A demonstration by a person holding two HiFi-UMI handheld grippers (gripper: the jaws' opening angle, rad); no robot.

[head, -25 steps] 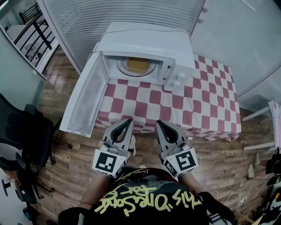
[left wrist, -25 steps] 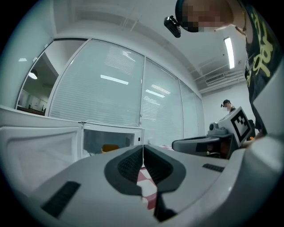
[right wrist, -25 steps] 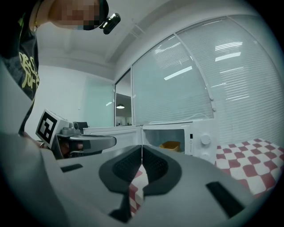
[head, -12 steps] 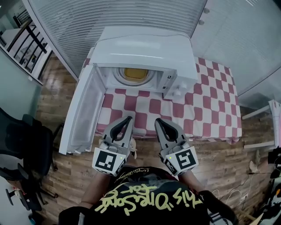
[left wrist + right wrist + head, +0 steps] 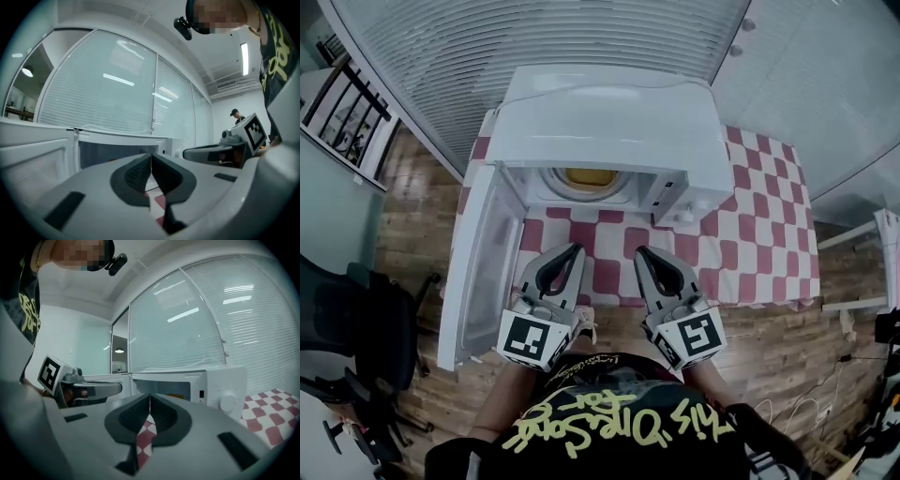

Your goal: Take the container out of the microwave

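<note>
One white microwave (image 5: 609, 122) is standing on the table (image 5: 755, 239), which is wearing a red-and-white checked cloth; its one door (image 5: 483, 272) is hanging wide open to the left in the head view. One yellow container (image 5: 590, 176) is sitting inside the microwave, on the round turntable at the middle of the cavity, well apart from both tools.

Two tools are showing: the left hand-held gripper (image 5: 573, 251) and the right hand-held gripper (image 5: 641, 253) are hovering side by side over the near edge of the table, both pointing toward the open cavity; each is keeping its jaws pressed together with nothing between the pads. Each is carrying one cube (image 5: 532, 339) with black-and-white square markers.

One knob (image 5: 227, 401) is showing on the microwave's control panel in the right gripper view; the small labels beside it are too small to read. Yellow lettering on the person's black shirt (image 5: 619, 422) is appearing upside down in the head view and seems to be reading "This One Song for". One black chair (image 5: 356, 328) is standing on the wooden floor at the left.
</note>
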